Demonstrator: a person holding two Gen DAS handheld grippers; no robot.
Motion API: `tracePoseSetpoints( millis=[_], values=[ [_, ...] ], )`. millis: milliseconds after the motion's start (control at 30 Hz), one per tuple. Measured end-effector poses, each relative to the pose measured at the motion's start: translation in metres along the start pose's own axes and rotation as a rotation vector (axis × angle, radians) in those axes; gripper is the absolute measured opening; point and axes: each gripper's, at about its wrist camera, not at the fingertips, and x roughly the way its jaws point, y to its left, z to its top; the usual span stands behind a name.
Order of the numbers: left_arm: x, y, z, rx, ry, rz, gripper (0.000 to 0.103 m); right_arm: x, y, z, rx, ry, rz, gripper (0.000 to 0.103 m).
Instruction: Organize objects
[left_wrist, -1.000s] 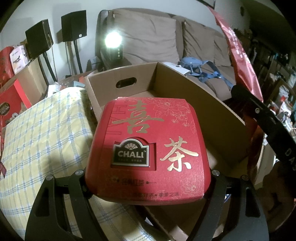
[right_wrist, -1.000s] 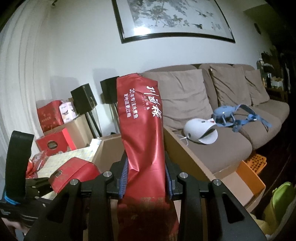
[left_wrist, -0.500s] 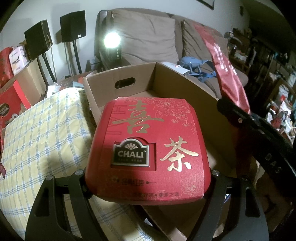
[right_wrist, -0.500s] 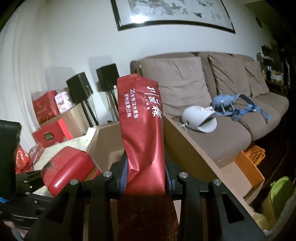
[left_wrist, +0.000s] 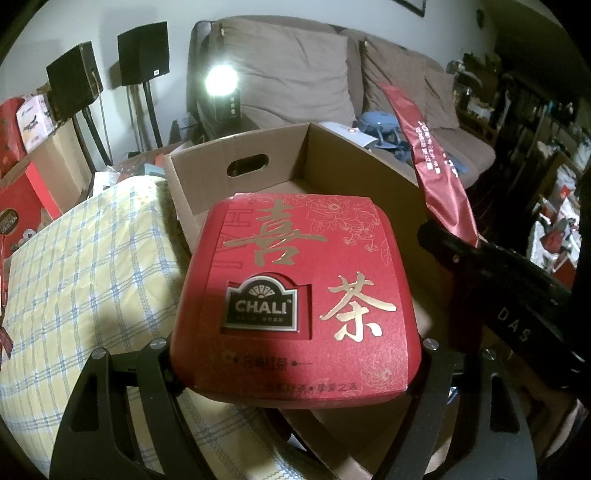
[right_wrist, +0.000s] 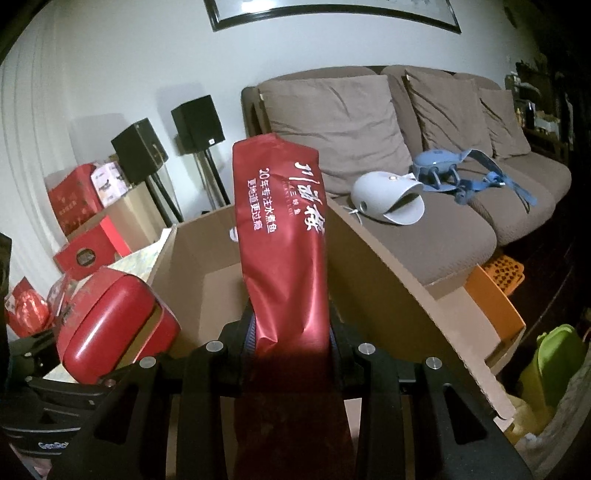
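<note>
My left gripper (left_wrist: 295, 354) is shut on a red CHALI tea box (left_wrist: 295, 295) with gold characters, held over the near edge of an open cardboard box (left_wrist: 280, 162). The tea box also shows in the right wrist view (right_wrist: 114, 321) at lower left. My right gripper (right_wrist: 291, 328) is shut on a long red foil packet (right_wrist: 288, 240) with white characters, held upright over the cardboard box (right_wrist: 388, 269). The packet also shows in the left wrist view (left_wrist: 436, 166), above the box's right wall.
A yellow checked cloth (left_wrist: 85, 266) covers the surface left of the box. A brown sofa (right_wrist: 424, 236) behind holds a white device (right_wrist: 388, 199) and a blue one (right_wrist: 439, 162). Black speakers (left_wrist: 144, 55) and red gift boxes (right_wrist: 92, 251) stand at left. A lamp (left_wrist: 221, 80) glares.
The right gripper has tipped forward and down with the red packet, toward the cardboard box. The left gripper and the tea box have stayed put.
</note>
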Motion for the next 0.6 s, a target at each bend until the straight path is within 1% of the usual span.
tracePoseSetpoints(
  millis=[600],
  values=[
    [-0.001,-0.011,0.004,0.011,-0.019,-0.032,0.079,0.005,-0.006,0.001,0.017,0.043,-0.023,0.033]
  ],
)
